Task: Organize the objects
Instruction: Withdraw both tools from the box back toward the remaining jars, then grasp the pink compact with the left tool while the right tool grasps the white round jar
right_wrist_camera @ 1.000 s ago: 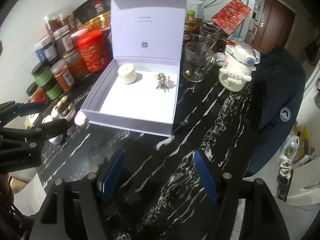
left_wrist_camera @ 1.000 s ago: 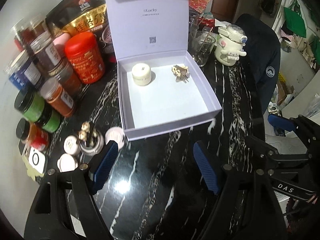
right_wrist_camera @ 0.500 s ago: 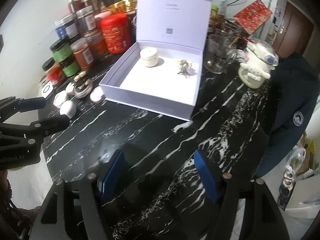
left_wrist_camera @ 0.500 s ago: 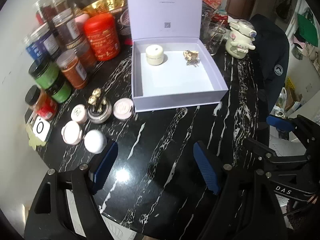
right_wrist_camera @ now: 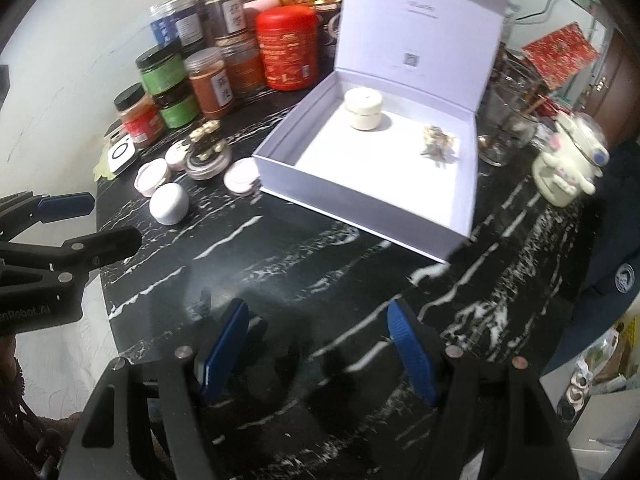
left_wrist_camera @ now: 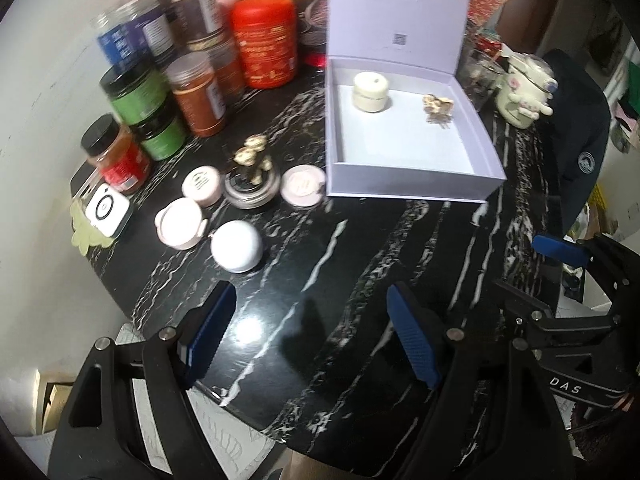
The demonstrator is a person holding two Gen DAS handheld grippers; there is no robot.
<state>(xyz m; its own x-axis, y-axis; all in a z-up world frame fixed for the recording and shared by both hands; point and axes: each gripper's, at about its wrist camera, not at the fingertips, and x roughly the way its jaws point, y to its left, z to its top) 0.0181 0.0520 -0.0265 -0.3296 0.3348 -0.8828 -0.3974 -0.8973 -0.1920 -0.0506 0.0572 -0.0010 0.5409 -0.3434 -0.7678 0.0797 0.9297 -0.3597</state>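
An open lilac box (left_wrist_camera: 412, 184) (right_wrist_camera: 360, 208) stands on the black marble table with its lid upright. Inside are a cream jar (left_wrist_camera: 370, 92) (right_wrist_camera: 363, 109) and a small gold ornament (left_wrist_camera: 438, 107) (right_wrist_camera: 437, 145). Left of the box lie a white round case (left_wrist_camera: 237, 245) (right_wrist_camera: 169, 203), pink compacts (left_wrist_camera: 180, 223) (left_wrist_camera: 302, 185) (right_wrist_camera: 153, 176), and a silver tin with a gold ornament (left_wrist_camera: 251, 176) (right_wrist_camera: 206, 152). My left gripper (left_wrist_camera: 310, 340) is open and empty near the table's front edge. My right gripper (right_wrist_camera: 316, 354) is open and empty, to its right.
Spice jars (left_wrist_camera: 196, 94) (right_wrist_camera: 210, 82) and a red tin (left_wrist_camera: 265, 42) (right_wrist_camera: 288, 47) crowd the back left. Glass cups (right_wrist_camera: 506, 136) and a white character mug (left_wrist_camera: 522, 94) (right_wrist_camera: 568, 170) stand right of the box. A dark jacket (left_wrist_camera: 580, 132) hangs at the right edge.
Both grippers have pulled back and up from the box toward the table's front edge, so more of the table and the small cases show. Nothing on the table has moved.
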